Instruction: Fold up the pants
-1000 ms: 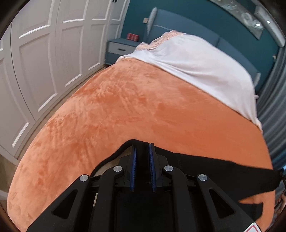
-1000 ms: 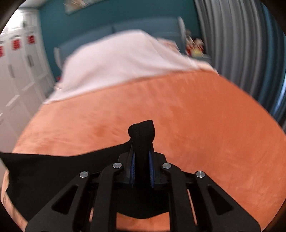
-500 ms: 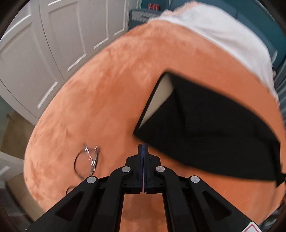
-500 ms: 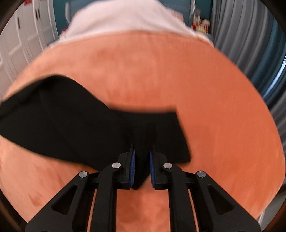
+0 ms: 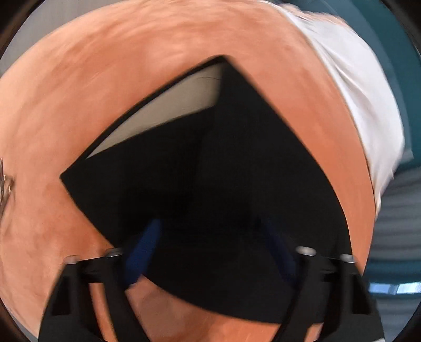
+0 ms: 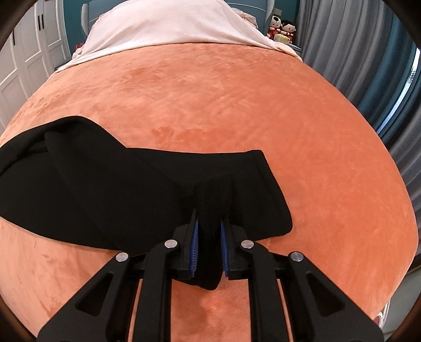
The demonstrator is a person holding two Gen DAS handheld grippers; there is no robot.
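Black pants (image 6: 110, 189) lie across the orange blanket, partly folded. In the left wrist view the pants (image 5: 236, 163) show a pale inner lining at the waist end. My left gripper (image 5: 210, 242) is open wide just above the pants, with its blue pads apart; the view is blurred. My right gripper (image 6: 209, 236) is shut on a bunched fold of the pants near the leg hem, a little above the blanket.
The orange blanket (image 6: 236, 92) covers the bed. A white sheet (image 6: 171, 23) lies at the head end. White wardrobe doors (image 6: 23, 60) stand on the left, grey curtains (image 6: 355, 47) on the right. Dolls (image 6: 281, 27) sit on a nightstand.
My left gripper let go of the pants, then opened wide and moved over the waist end. My right gripper kept its hold and lowered the leg end onto the blanket.
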